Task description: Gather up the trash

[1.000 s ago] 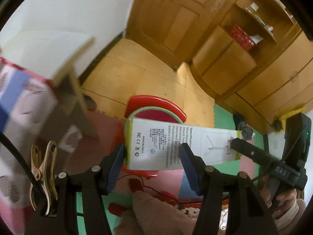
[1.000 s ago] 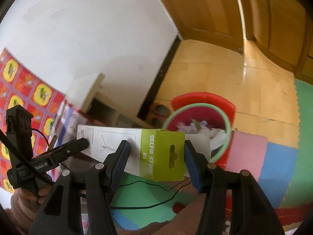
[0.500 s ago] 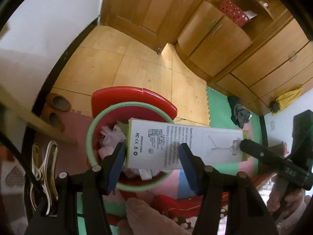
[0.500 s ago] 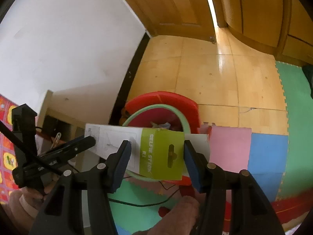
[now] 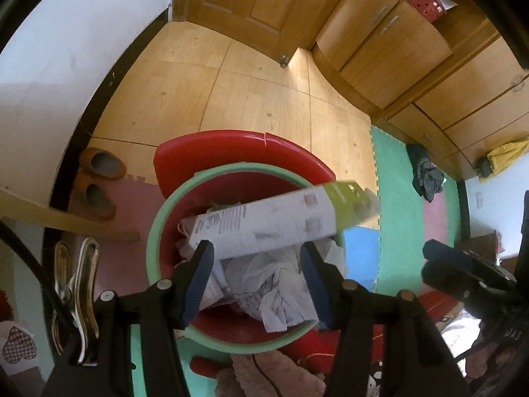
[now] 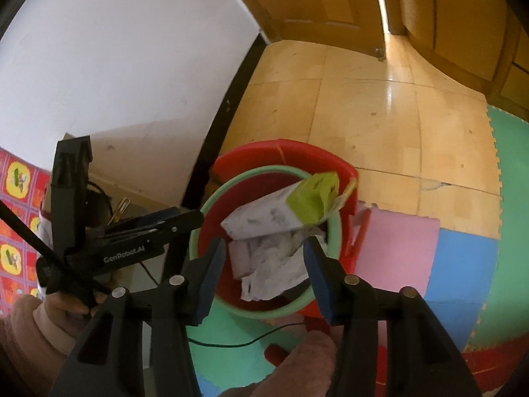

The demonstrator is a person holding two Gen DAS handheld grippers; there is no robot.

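A long white selfie-stick box (image 5: 274, 221) with a green end hangs tilted and blurred over the red bin's green rim (image 5: 158, 231), clear of both grippers. My left gripper (image 5: 258, 281) is open just above the bin, with nothing between its fingers. In the right wrist view the same box (image 6: 281, 211) slants into the bin (image 6: 334, 231), its green end uppermost. My right gripper (image 6: 264, 264) is open above the crumpled white paper (image 6: 274, 264) that lies in the bin. The left gripper (image 6: 158, 228) shows at the left of that view, held by a hand.
A pair of brown slippers (image 5: 99, 178) sits by the wall left of the bin. Coloured foam mats (image 6: 396, 248) cover the near floor and a black cable (image 6: 231, 340) runs across them. Wooden door and cabinets (image 5: 380, 43) stand at the far side, and dark cloth (image 5: 428, 175) lies on the green mat.
Both grippers let go of the box, which now tips down into the bin. Both views have moved closer over the bin.
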